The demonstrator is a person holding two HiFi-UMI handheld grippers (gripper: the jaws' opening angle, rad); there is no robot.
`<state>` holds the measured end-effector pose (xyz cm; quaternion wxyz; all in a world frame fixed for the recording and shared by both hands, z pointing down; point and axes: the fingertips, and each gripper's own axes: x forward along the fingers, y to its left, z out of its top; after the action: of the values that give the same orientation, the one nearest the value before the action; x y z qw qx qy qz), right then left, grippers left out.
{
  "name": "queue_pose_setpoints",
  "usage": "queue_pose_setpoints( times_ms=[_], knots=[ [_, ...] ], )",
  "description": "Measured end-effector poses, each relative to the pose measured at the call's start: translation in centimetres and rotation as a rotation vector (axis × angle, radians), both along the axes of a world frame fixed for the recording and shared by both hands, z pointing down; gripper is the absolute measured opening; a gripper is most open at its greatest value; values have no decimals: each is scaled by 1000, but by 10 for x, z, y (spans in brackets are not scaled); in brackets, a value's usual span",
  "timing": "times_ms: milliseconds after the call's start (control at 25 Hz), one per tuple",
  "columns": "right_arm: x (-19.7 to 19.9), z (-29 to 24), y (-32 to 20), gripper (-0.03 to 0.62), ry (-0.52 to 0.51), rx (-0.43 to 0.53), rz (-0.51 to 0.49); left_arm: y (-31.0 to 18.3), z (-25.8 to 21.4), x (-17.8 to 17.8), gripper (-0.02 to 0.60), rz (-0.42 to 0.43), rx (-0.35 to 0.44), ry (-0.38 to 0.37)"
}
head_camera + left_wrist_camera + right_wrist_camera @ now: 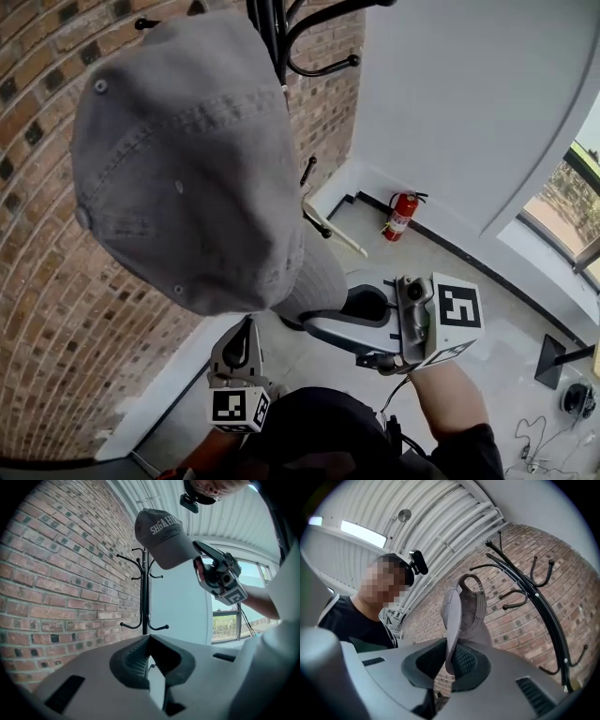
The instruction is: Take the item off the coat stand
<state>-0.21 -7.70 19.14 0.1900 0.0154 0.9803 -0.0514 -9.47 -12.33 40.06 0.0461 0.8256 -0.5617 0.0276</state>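
The cap (187, 159) is one grey baseball cap, held up in the air by its brim beside the top of the coat stand (281, 37). In the right gripper view it sits apart from the stand's hooks.

There is one black coat stand with curved hooks, two tongs, and one red fire extinguisher (401, 216) on the floor by the far wall.

The right tongs (452, 660) are clamped on the edge of the brim, which runs thin and upright between the two pads. The right forearm reaches up and forward, with the marker cube on the outside. The left tongs (149, 641) are held lower, near the brick wall (56, 328). They point up toward the stand, with their pads together and nothing between them.

The cap has stitched panels, small eyelets, a button on its crown, white lettering across the front, and an arched strap opening at the back.
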Motion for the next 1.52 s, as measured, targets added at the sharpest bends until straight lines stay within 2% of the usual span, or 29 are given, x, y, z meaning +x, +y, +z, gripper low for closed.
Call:
queue_pose_setpoints(
  times_ms=[200, 400, 560, 680, 800, 960, 1520],
  knots=[
    [26, 81, 27, 32, 113, -164, 87, 6, 19, 20, 23, 41, -49, -7],
    [58, 160, 45, 32, 185, -367, 178, 16, 44, 44, 23, 94, -108, -29],
    [78, 214, 60, 32, 248, -485, 242, 29, 67, 61, 23, 143, -159, -61],
    [89, 243, 69, 32, 268, -555, 280, 38, 79, 71, 23, 170, -185, -77],
    [98, 259, 76, 32, 243, -618, 309, 42, 80, 79, 23, 185, -176, -68],
    [106, 267, 80, 32, 213, -651, 346, 47, 83, 84, 23, 205, -192, -85],
    [113, 276, 89, 32, 219, -673, 402, 47, 85, 93, 23, 243, -196, -85]
  ],
)
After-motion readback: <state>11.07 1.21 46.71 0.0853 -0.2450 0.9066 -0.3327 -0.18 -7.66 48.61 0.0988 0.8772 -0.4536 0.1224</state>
